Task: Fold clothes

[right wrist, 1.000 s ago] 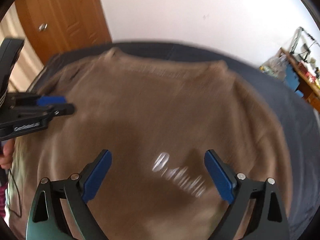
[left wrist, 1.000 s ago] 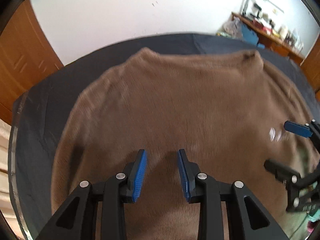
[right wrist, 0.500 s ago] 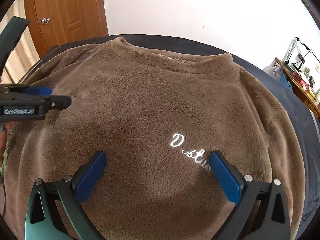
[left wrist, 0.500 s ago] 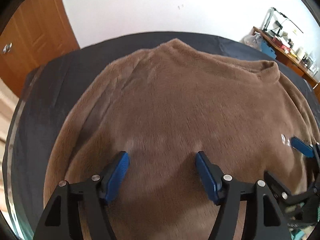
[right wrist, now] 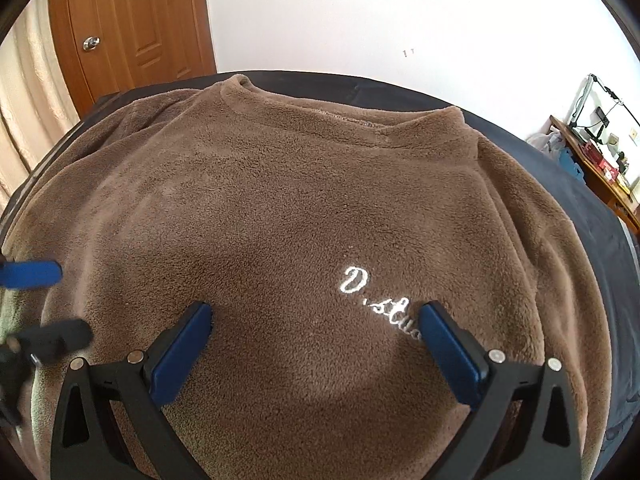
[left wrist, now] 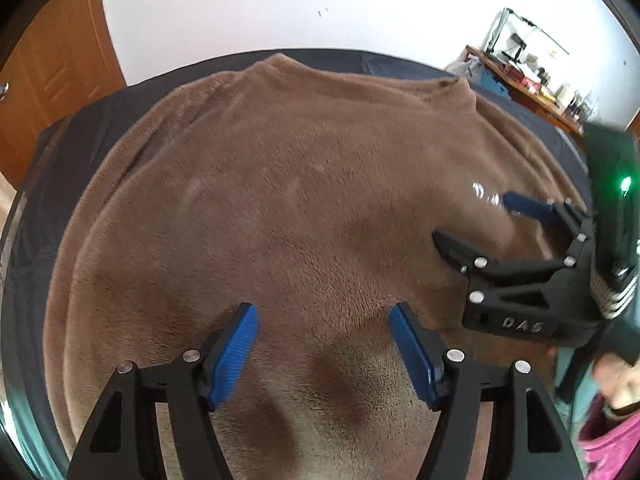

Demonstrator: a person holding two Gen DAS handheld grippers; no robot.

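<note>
While it lies spread flat, front up and collar pointing away from me, these are the particulars:

Sweater: my brown fleece sweater covers most of the dark blue sheet of the bed; the pile is thick, nubby and matte.
Collar: a ribbed band, raised at both ends, at the far edge near the white wall.
Lettering: white cursive embroidery on the chest; only a "D" reads clearly, the rest is cut off behind my right finger.
Sleeves: both fall over the sides and I cannot follow them to the cuffs.
My right gripper: jaws spread as wide as they go, blue ribbed pads above the fleece, pinching nothing.
My left gripper: jaws partly spread over the lower chest, nothing between them; dark shadows lie on the fleece under it.
Hem: hidden below both grippers' black frames.
Hand: a bit of my right hand shows blurred at the left view's edge.
Beyond: a wooden door with a metal knob, a pale curtain, and a cluttered desk, too small to itemise.
</note>
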